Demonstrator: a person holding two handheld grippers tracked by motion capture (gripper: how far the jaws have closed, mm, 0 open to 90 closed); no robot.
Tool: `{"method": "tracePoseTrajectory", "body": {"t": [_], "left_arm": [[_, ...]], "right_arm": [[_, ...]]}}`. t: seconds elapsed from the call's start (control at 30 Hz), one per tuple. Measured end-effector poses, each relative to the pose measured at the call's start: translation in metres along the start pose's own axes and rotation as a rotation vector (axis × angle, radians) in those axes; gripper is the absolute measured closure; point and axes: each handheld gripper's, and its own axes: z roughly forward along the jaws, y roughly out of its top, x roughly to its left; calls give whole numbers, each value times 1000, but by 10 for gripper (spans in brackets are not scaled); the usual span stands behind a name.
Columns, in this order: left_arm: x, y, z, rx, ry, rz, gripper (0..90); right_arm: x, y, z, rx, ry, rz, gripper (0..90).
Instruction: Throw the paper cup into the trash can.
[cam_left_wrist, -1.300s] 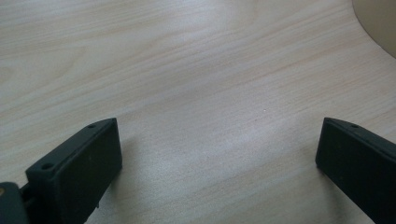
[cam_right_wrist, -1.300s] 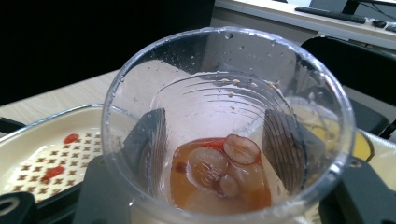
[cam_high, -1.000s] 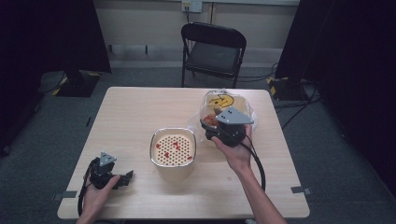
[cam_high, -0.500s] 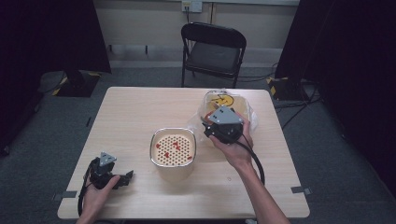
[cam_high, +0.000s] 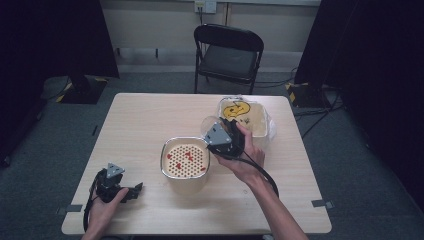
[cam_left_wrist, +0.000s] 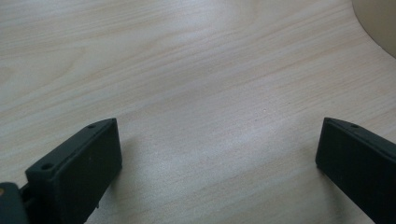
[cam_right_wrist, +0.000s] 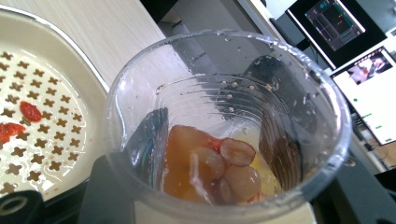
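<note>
Here the right gripper (cam_high: 212, 131) grasps a clear cup (cam_right_wrist: 224, 126) of fruit pieces (cam_right_wrist: 215, 163) beside the strainer bowl (cam_high: 186, 161); the left gripper (cam_left_wrist: 219, 163) rests released near the table's (cam_high: 145, 120) front-left corner.

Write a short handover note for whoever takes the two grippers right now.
Right gripper: shut on the clear cup, tilted beside the strainer bowl. Fruit pieces and liquid remain in the cup.
Left gripper: open, resting on the table, holding nothing.
Done: a few red bits lie on the strainer.
Left, probably: tip the rest into the strainer, then set the cup down near the beige tub.
</note>
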Motion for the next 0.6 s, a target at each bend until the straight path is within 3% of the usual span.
{"method": "tracePoseTrajectory", "body": {"t": [0.13,0.4,0.43,0.47,0.5,0.6], "left_arm": [[0,0,0,0,0,0,0],[0,0,0,0,0,0,0],[0,0,0,0,0,0,0],[0,0,0,0,0,0,0],[0,0,0,0,0,0,0],[0,0,0,0,0,0,0]], "right_arm": [[10,8,0,18,-45,-112,436],[26,14,1,44,-72,-218,439],[29,15,1,46,-81,-243,440],[35,16,3,58,-95,-300,441],[35,16,3,58,-95,-300,441],[43,19,5,74,-109,-388,443]]}}
